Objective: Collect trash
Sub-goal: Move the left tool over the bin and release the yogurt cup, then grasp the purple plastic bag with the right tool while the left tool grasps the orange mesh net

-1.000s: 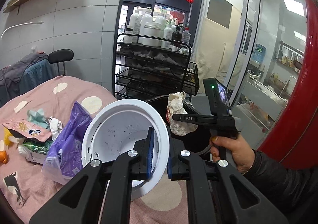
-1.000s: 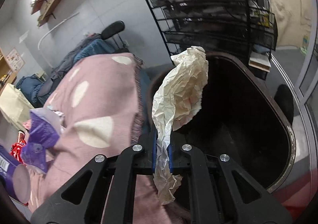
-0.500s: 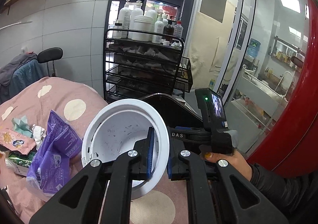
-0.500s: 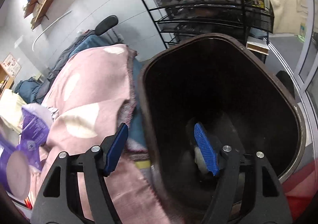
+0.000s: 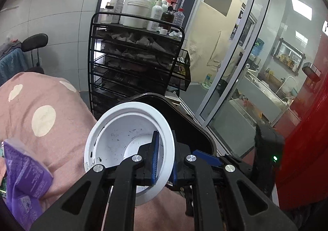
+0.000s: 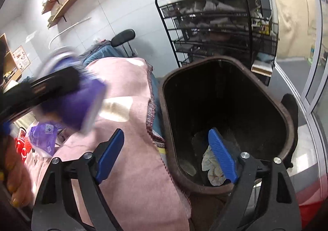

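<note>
My left gripper [image 5: 164, 162] is shut on the rim of a paper cup [image 5: 123, 142], white inside and tipped toward the camera, just left of the dark brown bin [image 5: 192, 128]. In the right wrist view the same cup [image 6: 80, 104] shows as a purple blur at the left. My right gripper [image 6: 166, 154] hangs over the bin's near rim [image 6: 288, 128], and its jaws are opening with nothing between the pads. Crumpled paper [image 6: 211, 168] lies at the bottom of the bin. A purple packet [image 6: 42, 136] rests on the pink blanket [image 6: 131, 169].
A black wire rack [image 5: 135, 60] topped with bottles stands right behind the bin. Glass doors [image 5: 235, 67] lie to the right, and a red surface [image 5: 307, 128] fills the right edge. A black chair [image 6: 123, 38] stands beyond the blanket. A person's hand [image 6: 14, 171] shows at the lower left.
My right gripper opened and the crumpled paper dropped into the bin. My left gripper carried the cup to the right, toward the bin.
</note>
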`<state>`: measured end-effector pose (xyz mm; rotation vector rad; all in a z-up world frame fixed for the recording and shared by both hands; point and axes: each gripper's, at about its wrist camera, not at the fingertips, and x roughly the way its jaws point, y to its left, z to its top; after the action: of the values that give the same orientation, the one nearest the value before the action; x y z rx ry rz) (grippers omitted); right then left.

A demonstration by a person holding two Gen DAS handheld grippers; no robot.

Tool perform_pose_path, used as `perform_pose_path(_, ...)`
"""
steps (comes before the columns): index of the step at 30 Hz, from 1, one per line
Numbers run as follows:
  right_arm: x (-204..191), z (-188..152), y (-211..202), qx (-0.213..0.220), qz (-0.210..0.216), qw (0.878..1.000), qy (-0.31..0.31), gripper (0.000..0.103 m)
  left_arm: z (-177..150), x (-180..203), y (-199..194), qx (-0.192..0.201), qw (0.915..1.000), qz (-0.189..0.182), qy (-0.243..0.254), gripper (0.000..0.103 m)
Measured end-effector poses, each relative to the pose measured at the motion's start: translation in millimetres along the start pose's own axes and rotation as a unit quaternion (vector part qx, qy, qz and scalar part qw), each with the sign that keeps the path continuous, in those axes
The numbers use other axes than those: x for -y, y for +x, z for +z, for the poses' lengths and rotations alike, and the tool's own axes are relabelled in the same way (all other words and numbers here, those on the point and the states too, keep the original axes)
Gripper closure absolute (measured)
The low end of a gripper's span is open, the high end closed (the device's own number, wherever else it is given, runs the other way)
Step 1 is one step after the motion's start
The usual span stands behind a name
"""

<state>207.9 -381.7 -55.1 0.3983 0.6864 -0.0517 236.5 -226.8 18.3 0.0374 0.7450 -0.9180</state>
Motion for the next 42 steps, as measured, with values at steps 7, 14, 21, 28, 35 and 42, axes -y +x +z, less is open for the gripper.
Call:
perform_pose_path(7,-3.2,-7.0,-18.7,0.017,-0.01,1.0,-0.01,0.016,19.9,8.2,52.0,-0.047,0.9983,-0.034,-0.008,0.092)
perform_pose_path(14,1.0,-8.5,-26.4,0.021,-0.021,1.0,-0.005,0.016,33.2,13.3,91.1,-0.092,0.9946,-0.048,-0.003,0.091)
perform_pose_path(21,11.4,-14.8,-26.7,0.009,-0.035,0.999,0.004,0.016,41.4,10.0,92.6,-0.09,0.9956,-0.014,0.02,0.019)
perform_pose_path(28,3.3,-16.6,-26.7,0.01,-0.024,1.0,-0.002,0.016,32.3,13.1,38.4,-0.022,0.9979,0.047,0.039,0.017)
perform_pose_path(35,-19.0,-16.1,-23.7,0.009,-0.017,0.999,-0.03,0.013,9.3,1.8,-29.8,0.046,0.9933,0.104,0.018,0.009)
perform_pose_path(42,-51.6,-9.6,-20.1,-0.001,0.024,0.998,-0.05,0.013,-26.1,-16.4,-102.6,0.106,0.9823,0.153,-0.021,0.007)
